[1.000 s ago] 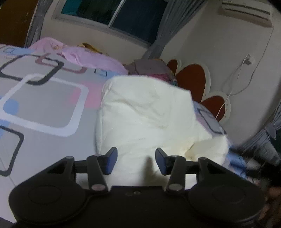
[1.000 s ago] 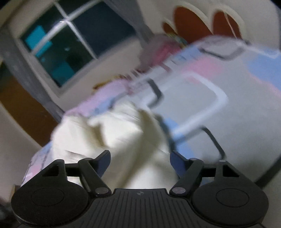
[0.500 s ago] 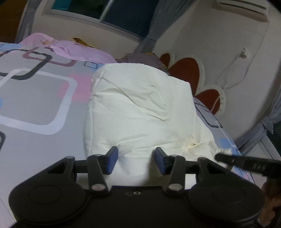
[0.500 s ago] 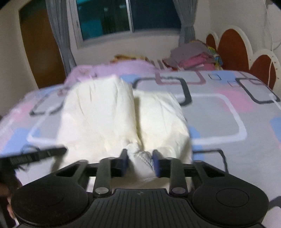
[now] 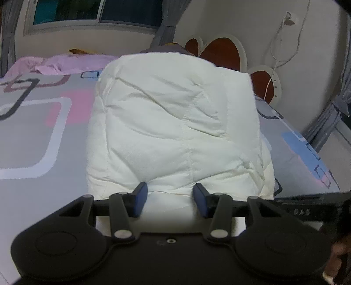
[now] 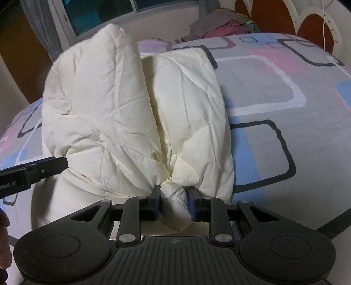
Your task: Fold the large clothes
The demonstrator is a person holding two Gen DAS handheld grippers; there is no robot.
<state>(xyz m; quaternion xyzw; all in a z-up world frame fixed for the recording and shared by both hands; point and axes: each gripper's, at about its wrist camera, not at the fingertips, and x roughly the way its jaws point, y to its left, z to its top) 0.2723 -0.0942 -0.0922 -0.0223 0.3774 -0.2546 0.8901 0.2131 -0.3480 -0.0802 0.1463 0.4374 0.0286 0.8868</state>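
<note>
A puffy cream quilted garment [image 5: 175, 131] lies bunched on the bed; it also fills the right wrist view [image 6: 136, 114], folded into two thick lobes. My right gripper [image 6: 173, 198] is shut on a bunched corner of the garment at its near edge. My left gripper [image 5: 169, 194] is open, its blue pads at the garment's near edge with cream fabric showing between them. The left gripper also shows as a dark bar [image 6: 28, 173] at the left of the right wrist view.
The bed sheet [image 6: 274, 105] is grey with pink, blue and white rectangles. A pink cloth [image 5: 65, 63] and a pile of clothes [image 6: 221, 24] lie at the far side. A heart-shaped headboard [image 5: 221, 52], a window [image 5: 92, 11] and a hanging cable [image 5: 283, 41] are behind.
The right gripper swung round to the garment and closed on its bunched corner, then lifted it closer. The left gripper moved nearer the garment's edge, still open.
</note>
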